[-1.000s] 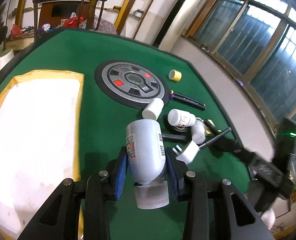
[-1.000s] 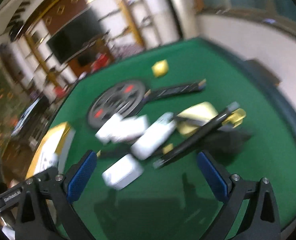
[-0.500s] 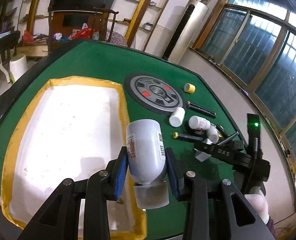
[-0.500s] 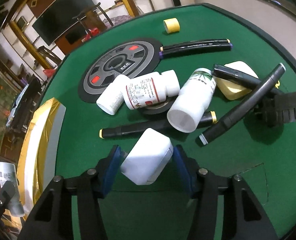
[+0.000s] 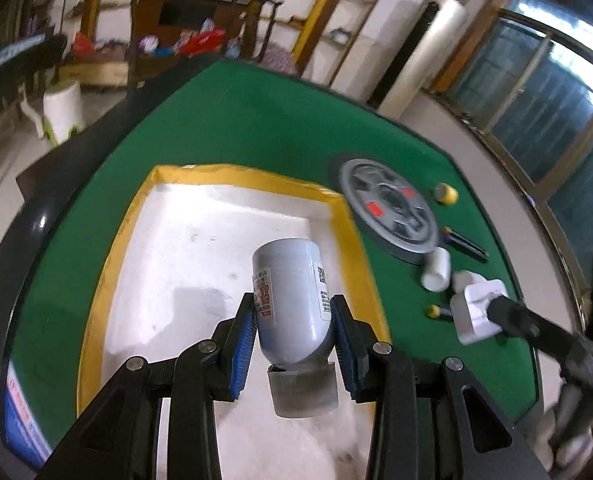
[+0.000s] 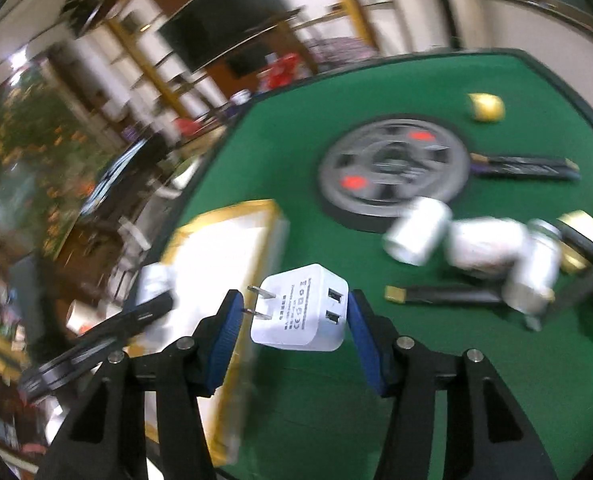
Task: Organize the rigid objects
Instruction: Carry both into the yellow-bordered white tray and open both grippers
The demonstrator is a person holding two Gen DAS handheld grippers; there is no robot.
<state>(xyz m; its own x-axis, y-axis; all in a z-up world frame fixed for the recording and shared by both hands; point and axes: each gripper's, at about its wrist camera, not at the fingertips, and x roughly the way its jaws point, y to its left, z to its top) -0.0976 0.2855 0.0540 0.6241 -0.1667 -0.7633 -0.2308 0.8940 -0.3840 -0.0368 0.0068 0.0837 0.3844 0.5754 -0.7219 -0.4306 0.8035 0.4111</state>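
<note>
My left gripper (image 5: 292, 328) is shut on a grey-white bottle (image 5: 288, 292) with its cap toward me, held above the white, yellow-rimmed tray (image 5: 232, 172). My right gripper (image 6: 294, 320) is shut on a white USB wall charger (image 6: 302, 314), lifted off the green table and near the tray's edge (image 6: 264, 206). The charger and right gripper also show in the left wrist view (image 5: 478, 316). The left gripper with its bottle shows blurred at the left of the right wrist view (image 6: 152, 288).
On the green table (image 5: 236, 120) lie a round grey disc (image 6: 392, 166), a yellow tape roll (image 6: 485, 106), black markers (image 6: 524, 166), several white bottles (image 6: 416, 230) and a yellow block (image 6: 580, 222). The table's dark rim (image 5: 36, 216) runs along the left.
My left gripper carried the bottle left, over the tray. My right gripper closed on the charger, lifted it off the table and moved it left toward the tray.
</note>
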